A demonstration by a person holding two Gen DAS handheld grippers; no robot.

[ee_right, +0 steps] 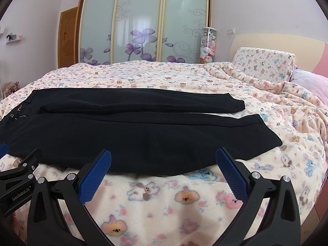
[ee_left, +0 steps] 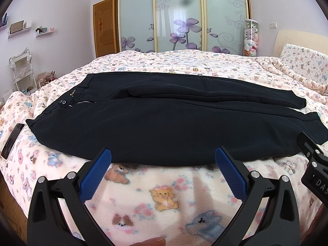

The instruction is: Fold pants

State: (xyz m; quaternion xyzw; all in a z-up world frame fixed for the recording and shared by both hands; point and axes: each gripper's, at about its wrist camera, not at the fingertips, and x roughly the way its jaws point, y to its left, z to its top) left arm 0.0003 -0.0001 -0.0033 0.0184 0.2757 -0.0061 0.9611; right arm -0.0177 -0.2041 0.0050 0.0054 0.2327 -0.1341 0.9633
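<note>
Phone (ee_left: 12,140) left of pants (ee_left: 164,123)

The pants (ee_left: 164,123) lie flat across the blanket (ee_left: 164,201) on the bed, just ahead of both grippers, waistband to the left, leg ends to the right. A phone (ee_left: 12,140) lies left of the waistband. Behind the bed stands a wardrobe (ee_left: 180,16).

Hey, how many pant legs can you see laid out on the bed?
2. The near leg lies along the bed edge by both open grippers, left and right; the far leg lies beside it, toward the wardrobe. Nothing hides either.
</note>
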